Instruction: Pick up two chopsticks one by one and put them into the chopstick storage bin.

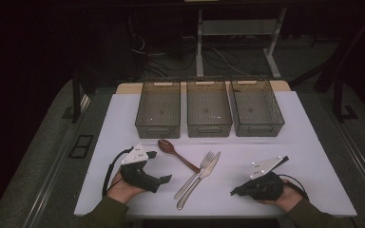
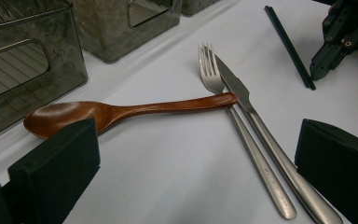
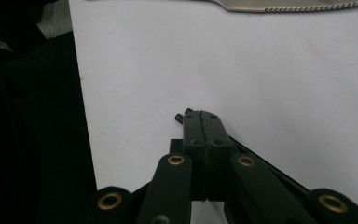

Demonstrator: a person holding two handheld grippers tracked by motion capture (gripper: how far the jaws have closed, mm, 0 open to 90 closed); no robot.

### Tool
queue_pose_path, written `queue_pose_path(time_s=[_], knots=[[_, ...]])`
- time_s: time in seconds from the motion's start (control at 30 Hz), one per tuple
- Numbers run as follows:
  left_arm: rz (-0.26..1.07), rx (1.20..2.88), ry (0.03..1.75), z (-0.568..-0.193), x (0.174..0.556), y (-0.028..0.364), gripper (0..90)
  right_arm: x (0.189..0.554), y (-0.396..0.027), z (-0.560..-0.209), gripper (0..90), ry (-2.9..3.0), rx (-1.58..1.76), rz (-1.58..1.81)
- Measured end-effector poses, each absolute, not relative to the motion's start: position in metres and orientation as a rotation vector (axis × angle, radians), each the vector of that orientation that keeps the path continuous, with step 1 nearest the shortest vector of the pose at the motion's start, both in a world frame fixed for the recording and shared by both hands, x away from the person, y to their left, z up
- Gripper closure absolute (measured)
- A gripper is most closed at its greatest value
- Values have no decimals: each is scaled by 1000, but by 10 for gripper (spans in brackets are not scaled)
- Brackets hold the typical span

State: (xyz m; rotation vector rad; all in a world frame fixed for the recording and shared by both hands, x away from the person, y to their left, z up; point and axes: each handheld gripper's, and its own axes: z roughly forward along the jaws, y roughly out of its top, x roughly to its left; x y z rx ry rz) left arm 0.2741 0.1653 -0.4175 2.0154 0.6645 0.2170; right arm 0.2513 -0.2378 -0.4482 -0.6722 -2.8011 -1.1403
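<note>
- Nearest the high camera, two olive sleeves come in over the near edge of the tabletop [image 1: 266,142], each hand wrapped around a black tool.
- The left claw [image 1: 165,179] rests on the white sheet at the near left; in the left gripper view its two black pads [image 2: 56,163] stand wide apart with nothing between them — open.
- The right claw [image 1: 233,192] lies low at the near right, pointing toward the cutlery; in the right gripper view its jaws meet flat against each other, closed, right by a pair of thin black chopsticks [image 3: 261,161] that run out from under them. Whether they pinch the chopsticks I cannot tell.
- Between the two claws lie a wooden spoon [image 1: 173,152], a steel fork [image 1: 195,175] and a steel knife [image 1: 200,178]. Fork and knife lie side by side and slanted; the spoon's handle end touches the fork just below its tines.
- The tabletop is covered by a plain white sheet — smooth, with a strip of pale wood showing at the far edge.
- Along the far side stand three smoky see-through bins: the left bin [image 1: 158,108], the middle bin [image 1: 208,108] and the right bin [image 1: 257,107], close together in a row.
- Beyond the tabletop the room is dark: grey floor, loose cables, and the white legs of another table [image 1: 237,28].
</note>
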Motion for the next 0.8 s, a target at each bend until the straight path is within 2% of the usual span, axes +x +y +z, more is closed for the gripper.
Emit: queue_pose_path(time_s=[0.8], knots=[[220,2014,669,-418,274,166,0,266,-223,-448,900,-2838,-690,-1143]])
